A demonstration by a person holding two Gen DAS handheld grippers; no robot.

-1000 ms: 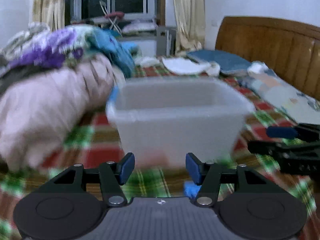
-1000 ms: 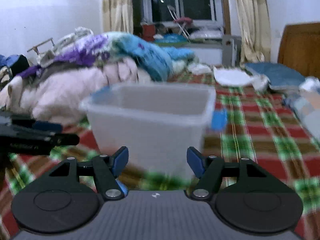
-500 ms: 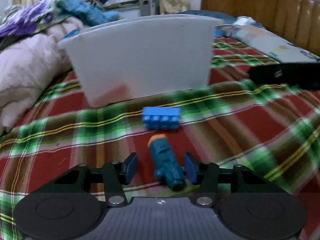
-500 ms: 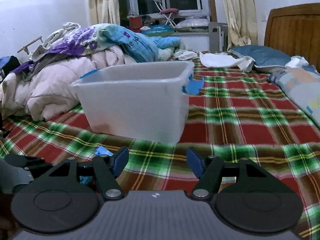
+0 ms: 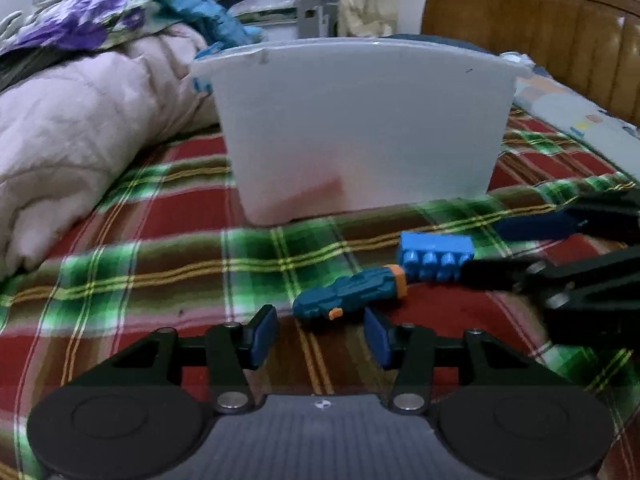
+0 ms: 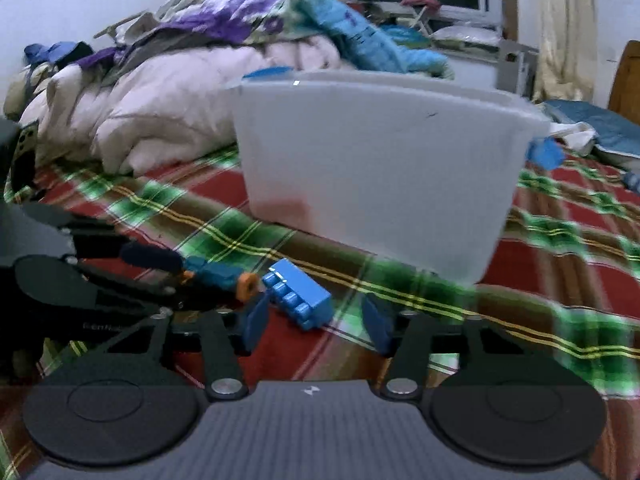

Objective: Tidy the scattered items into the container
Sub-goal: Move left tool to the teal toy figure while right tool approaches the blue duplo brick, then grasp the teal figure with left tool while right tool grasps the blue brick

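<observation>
White plastic container [image 5: 360, 128] sits on the bed's plaid blanket [image 5: 160, 248], pink quilt [image 5: 80, 120] piled just to its left, wooden headboard [image 5: 540, 32] behind on the right. Two toys lie on the blanket in front of the container, apart from it: a teal toy with an orange tip [image 5: 352, 294] and a blue building block [image 5: 436, 256], the orange tip touching or nearly touching the block. Left gripper [image 5: 320, 334] is low over the blanket, jaws spread apart with nothing between them; the teal toy's near end lies just ahead of the gap, toy angled up to the right. Right gripper [image 6: 314, 320] also has its jaws released and wide; the blue block [image 6: 300, 294] sits just in front of and partly between its fingertips, closer to the left pad [image 6: 254, 322], can't tell whether it touches. From the right wrist view the left gripper [image 6: 152, 276] comes in from the left edge, its blue-padded fingers flanking the teal toy [image 6: 220, 278]. From the left wrist view the right gripper [image 5: 500, 252] reaches in from the right edge, fingers on either side of the block. Both views are blurred. Container inside is not visible.
</observation>
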